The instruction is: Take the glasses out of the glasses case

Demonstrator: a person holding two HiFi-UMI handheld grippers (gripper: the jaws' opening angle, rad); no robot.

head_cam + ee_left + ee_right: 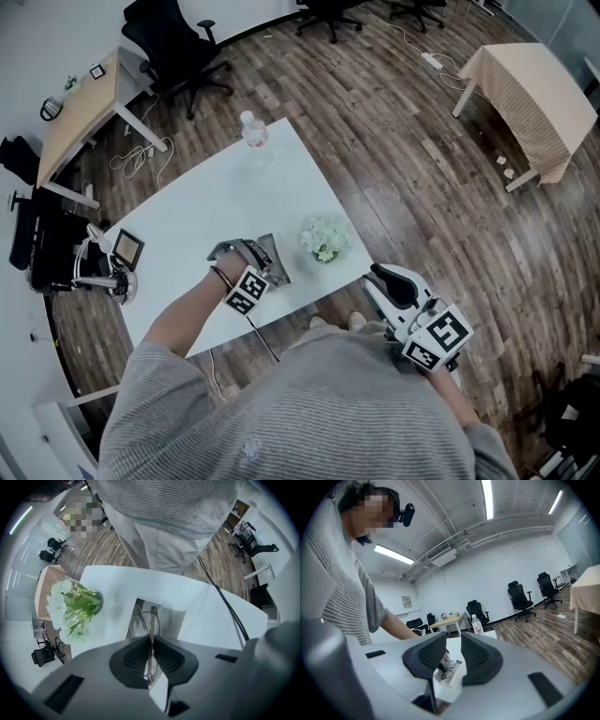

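The open glasses case (278,262) lies on the white table (206,206) near its front edge. My left gripper (255,272) is over it, turned back toward the person. In the left gripper view my left gripper (150,641) is shut on a thin side arm of the wire-rimmed glasses (143,623), whose lenses hang just over the grey case (171,618). My right gripper (380,281) is held off the table's front corner by the person's body. In the right gripper view my right gripper (453,651) stands open with nothing between the pads.
A vase of white flowers (325,237) (70,604) stands right of the case. A water bottle (253,129) (477,624) is at the table's far end. A small framed item (127,248) lies at the left corner. A cable (225,602) trails off the table.
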